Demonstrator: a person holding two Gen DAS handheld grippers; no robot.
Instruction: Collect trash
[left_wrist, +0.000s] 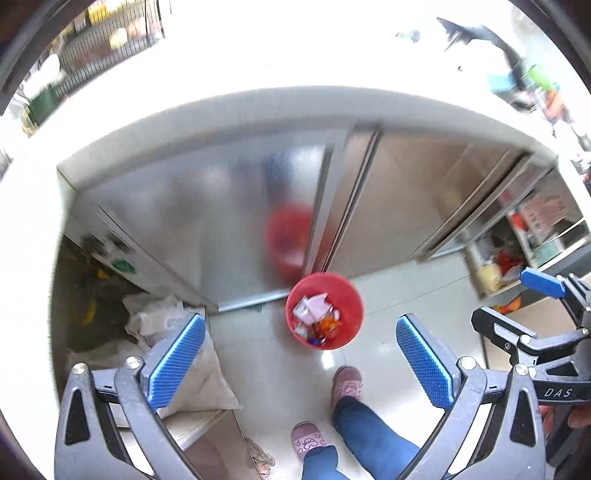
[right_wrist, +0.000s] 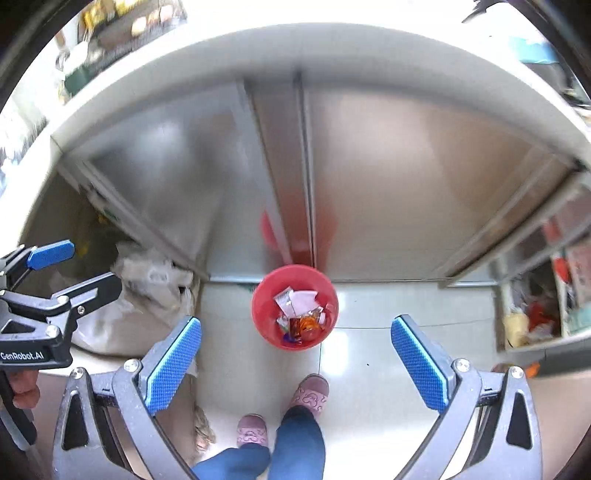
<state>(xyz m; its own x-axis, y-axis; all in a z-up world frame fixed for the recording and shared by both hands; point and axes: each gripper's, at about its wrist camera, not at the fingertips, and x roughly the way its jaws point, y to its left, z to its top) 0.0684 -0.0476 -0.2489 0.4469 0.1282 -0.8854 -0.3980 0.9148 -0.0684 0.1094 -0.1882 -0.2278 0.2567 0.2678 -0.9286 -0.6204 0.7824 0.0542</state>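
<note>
1. Both grippers are held high over the floor with nothing between the pads: the left gripper (left_wrist: 301, 363) is spread wide, and the right gripper (right_wrist: 295, 360) likewise
2. Trash (right_wrist: 299, 314), mostly wrappers, is seen inside the red bin (right_wrist: 258, 306), which stands on the tiles against the steel cabinet (right_wrist: 388, 177)
3. From either tool the bin is found below and straight ahead, centred between the jaws; neither is judged clearly nearer, so a downward reach is called for
</note>
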